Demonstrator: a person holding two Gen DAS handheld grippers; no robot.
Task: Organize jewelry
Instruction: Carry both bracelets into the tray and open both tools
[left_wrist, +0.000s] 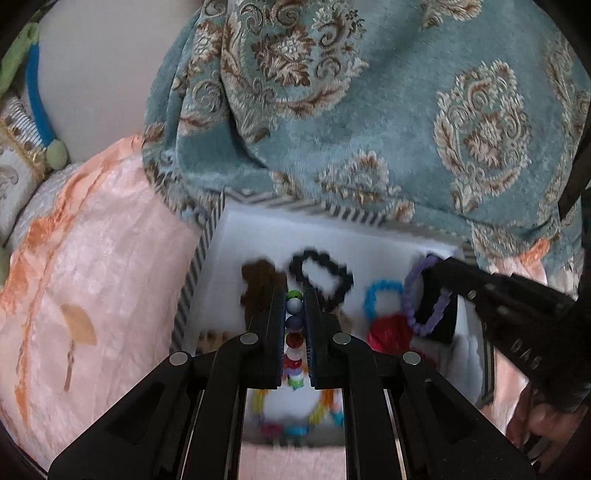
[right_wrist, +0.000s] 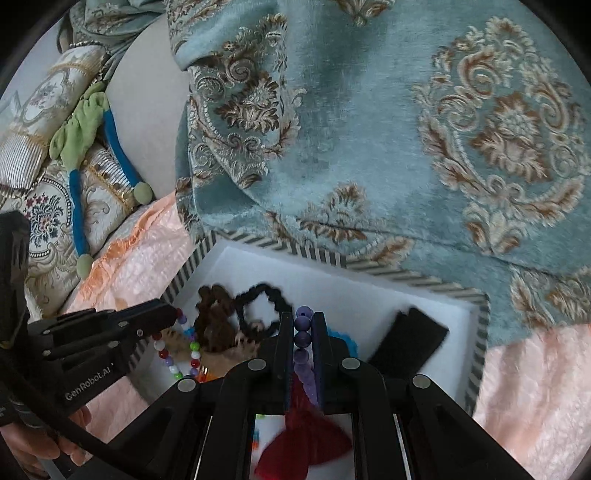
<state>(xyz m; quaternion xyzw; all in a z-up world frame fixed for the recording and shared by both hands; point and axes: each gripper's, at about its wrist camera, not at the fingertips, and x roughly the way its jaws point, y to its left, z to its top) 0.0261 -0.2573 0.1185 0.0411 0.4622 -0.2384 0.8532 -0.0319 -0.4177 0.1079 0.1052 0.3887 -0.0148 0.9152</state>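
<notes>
Pinching a multicoloured bead bracelet (left_wrist: 294, 325), left tongs (left_wrist: 294, 295) hover above the striped-rim white tray (left_wrist: 199, 254); right tongs (right_wrist: 303, 314) clamp a purple bead bracelet (right_wrist: 303, 338) over it.

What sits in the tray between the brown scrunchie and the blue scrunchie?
In the left wrist view, a black scrunchie lies between the brown scrunchie and the blue scrunchie, inside the striped tray.

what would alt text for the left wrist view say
The left gripper is shut on a multicoloured bead bracelet above a white-lined tray of hair ties, while the right gripper holds a purple bracelet beside it, teal blanket behind.
</notes>
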